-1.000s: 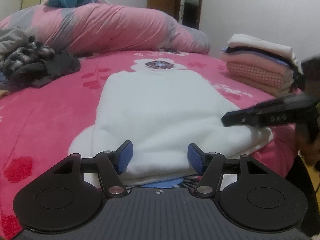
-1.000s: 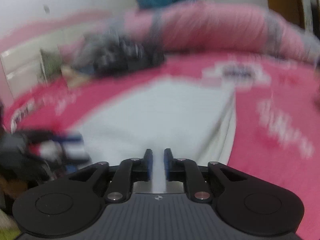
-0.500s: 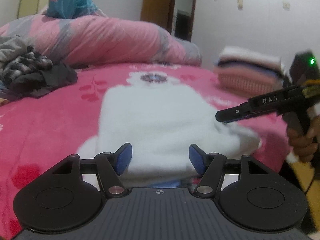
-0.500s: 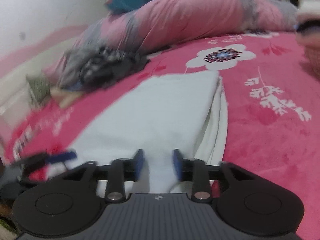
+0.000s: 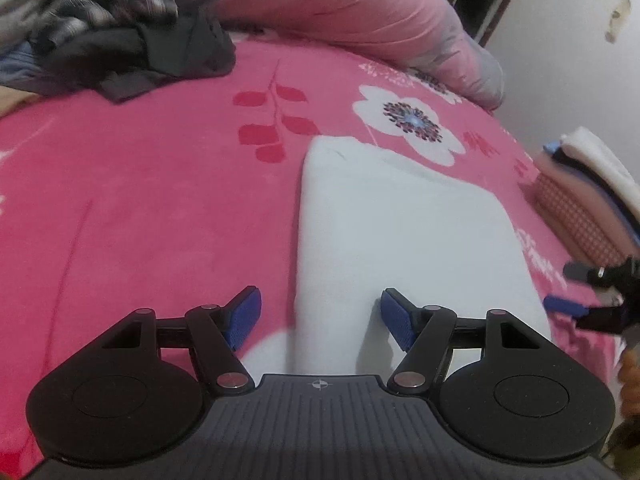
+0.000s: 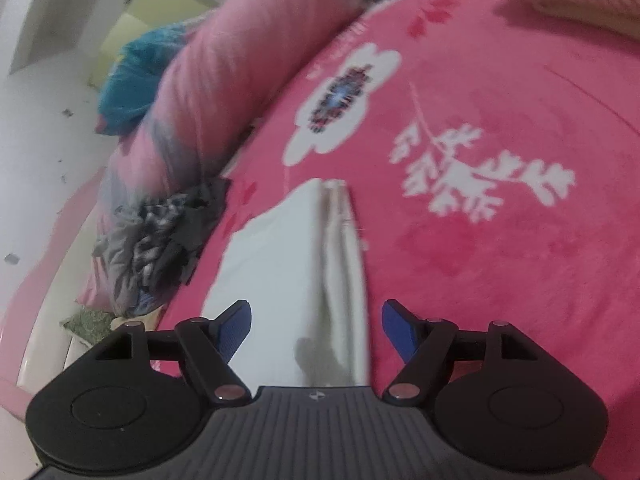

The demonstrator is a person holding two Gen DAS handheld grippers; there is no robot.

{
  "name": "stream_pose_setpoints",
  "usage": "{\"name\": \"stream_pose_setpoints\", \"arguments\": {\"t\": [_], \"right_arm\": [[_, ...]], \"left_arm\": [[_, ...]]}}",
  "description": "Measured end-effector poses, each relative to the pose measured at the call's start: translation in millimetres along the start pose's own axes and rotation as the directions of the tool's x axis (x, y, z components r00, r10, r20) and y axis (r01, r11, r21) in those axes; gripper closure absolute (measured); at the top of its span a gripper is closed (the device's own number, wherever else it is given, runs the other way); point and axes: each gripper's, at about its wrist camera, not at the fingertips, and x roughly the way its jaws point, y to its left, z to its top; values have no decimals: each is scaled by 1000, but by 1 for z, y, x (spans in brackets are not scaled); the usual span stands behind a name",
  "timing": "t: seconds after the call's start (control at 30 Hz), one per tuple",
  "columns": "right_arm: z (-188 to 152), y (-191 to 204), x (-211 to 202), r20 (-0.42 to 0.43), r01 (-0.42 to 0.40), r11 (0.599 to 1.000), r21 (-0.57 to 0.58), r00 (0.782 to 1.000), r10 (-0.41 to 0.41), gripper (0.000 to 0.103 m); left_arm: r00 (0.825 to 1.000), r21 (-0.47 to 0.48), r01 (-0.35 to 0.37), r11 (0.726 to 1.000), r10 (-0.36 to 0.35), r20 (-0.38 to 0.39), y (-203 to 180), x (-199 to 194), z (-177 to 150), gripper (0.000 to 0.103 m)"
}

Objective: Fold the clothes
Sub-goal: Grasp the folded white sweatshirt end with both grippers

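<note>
The white garment (image 5: 404,236) lies folded flat on the pink floral bedspread (image 5: 140,200). To its far left sits a heap of dark unfolded clothes (image 5: 116,44). The left gripper (image 5: 320,318) hangs over the garment's near left edge, jaws spread wide and holding nothing, one pad over the bedspread and the other over the cloth. The right gripper (image 6: 316,330) hangs spread wide and empty above the garment's near right edge, where the layered fold shows. A stack of folded clothes (image 5: 588,192) stands at far right.
</note>
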Motion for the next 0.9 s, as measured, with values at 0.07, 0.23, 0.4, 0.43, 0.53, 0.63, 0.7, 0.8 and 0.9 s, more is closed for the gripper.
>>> {"name": "stream_pose_setpoints", "arguments": {"t": [0.07,0.23,0.4,0.43,0.53,0.63,0.7,0.8,0.9], "right_arm": [[5,-5,11,-38,-6,1000,15,999,6,25],[18,-7,32,-94,-55,998,28,994,57,20],[32,-3,56,-136,-107,994,35,984,111,20],[35,-3,60,-140,-121,992,41,982,125,20],[42,-3,71,-147,-159,986,57,975,166,20],[47,-4,79,-150,-199,978,59,967,205,20],[51,-5,86,-151,-222,973,67,961,230,20],[55,-3,96,-159,-250,966,59,953,257,20],[57,1,103,-173,-269,963,29,947,270,19]], "left_arm": [[1000,12,-3,1000,3,-18,-4,7,3,36],[998,45,-8,999,11,-63,-16,23,11,36],[995,68,-13,998,19,-96,-23,36,17,33],[995,68,-12,998,18,-98,-23,37,17,33],[995,75,-9,997,17,-101,-24,39,19,32],[995,88,-7,996,16,-99,-25,42,19,31],[995,95,-8,995,17,-99,-25,43,19,31],[995,104,-11,995,22,-102,-26,44,20,30],[995,115,-15,993,27,-99,-28,45,20,29]]}}
